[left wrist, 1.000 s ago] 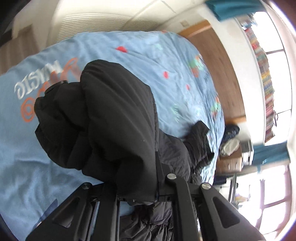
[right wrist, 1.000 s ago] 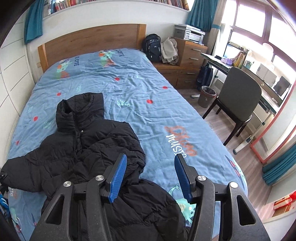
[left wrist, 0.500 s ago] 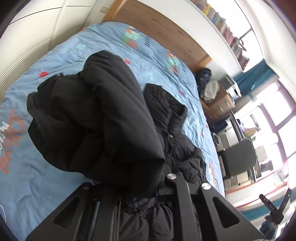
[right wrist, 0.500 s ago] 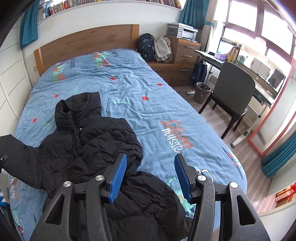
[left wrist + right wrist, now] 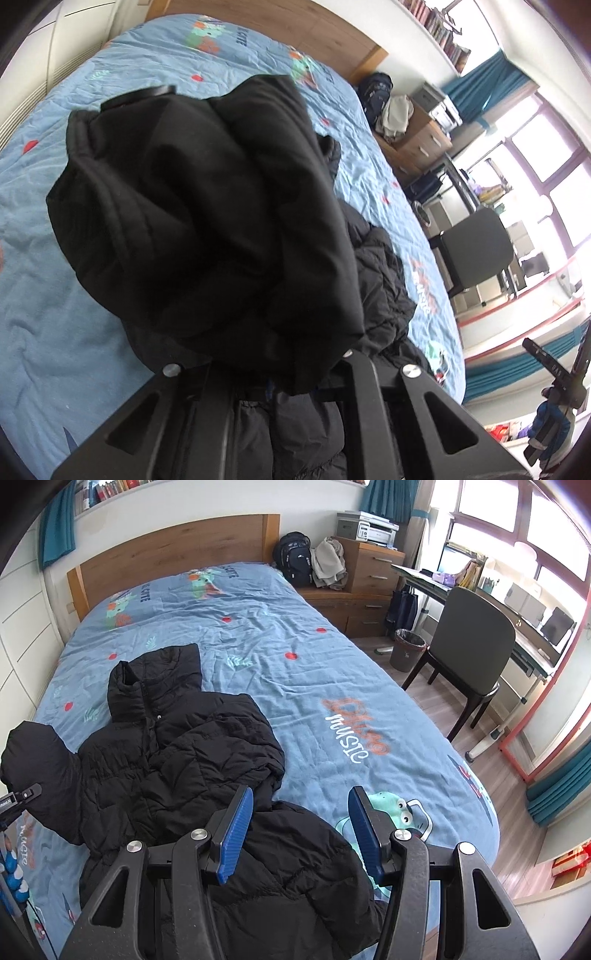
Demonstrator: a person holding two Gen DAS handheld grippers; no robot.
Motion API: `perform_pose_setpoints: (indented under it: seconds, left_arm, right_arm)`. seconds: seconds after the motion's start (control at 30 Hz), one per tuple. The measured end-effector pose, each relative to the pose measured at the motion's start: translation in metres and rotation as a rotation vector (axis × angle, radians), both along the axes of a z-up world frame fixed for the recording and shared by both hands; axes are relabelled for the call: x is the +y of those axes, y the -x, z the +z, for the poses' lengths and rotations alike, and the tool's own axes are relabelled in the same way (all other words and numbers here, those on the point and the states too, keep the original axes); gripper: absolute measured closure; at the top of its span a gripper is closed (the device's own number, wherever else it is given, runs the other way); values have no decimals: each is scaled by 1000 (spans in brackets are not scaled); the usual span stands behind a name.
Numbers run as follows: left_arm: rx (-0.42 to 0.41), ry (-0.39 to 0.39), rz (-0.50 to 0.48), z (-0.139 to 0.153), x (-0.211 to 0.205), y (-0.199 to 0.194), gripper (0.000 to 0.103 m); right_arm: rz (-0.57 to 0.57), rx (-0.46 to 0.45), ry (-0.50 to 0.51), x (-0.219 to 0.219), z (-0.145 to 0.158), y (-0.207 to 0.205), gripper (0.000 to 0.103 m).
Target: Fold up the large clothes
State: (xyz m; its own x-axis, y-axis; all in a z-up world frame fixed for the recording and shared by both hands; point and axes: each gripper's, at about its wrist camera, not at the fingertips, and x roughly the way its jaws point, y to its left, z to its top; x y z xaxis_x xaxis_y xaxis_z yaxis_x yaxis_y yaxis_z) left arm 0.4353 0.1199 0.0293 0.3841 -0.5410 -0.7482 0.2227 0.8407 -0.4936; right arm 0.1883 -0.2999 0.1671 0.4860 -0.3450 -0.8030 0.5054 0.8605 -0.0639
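The black jacket was spread along the bed, collar toward the headboard. Its sleeve was pinched, probably, by the closed left tool. The right tool was held spread over the hem.

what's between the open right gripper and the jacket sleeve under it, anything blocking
Nothing visible. The right gripper hangs open over the near sleeve of the black jacket, with only air between pads and fabric. The left gripper holds the other sleeve, off to the side.
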Motion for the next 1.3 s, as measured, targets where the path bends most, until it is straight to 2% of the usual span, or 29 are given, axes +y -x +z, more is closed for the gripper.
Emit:
perform_pose_setpoints:
  seconds: [0.33, 0.53, 0.7, 0.87, 0.97, 1.13, 1.3]
  left_arm:
    - [83, -176, -68, -46, -55, 15, 91]
    - [122, -252, -70, -70, -73, 25, 91]
    - [157, -268, -43, -82, -77, 32, 90]
    - [199, -264, -51, -87, -87, 36, 74]
    - [216, -267, -70, -90, -89, 43, 69]
    - [240, -278, -109, -89, -100, 53, 67]
    - [213, -278, -97, -67, -87, 55, 67]
  right_arm:
    - [-48, 31, -115, -55, -48, 0, 50]
    - [-15, 49, -152, -72, -72, -11, 50]
    - [10, 75, -184, -80, -92, -18, 50]
    - [40, 86, -201, -82, -103, -23, 50]
    - [65, 91, -196, -80, -106, -27, 50]
    - [114, 94, -208, -70, -111, -36, 49]
    - [249, 90, -196, -31, -108, -59, 49]
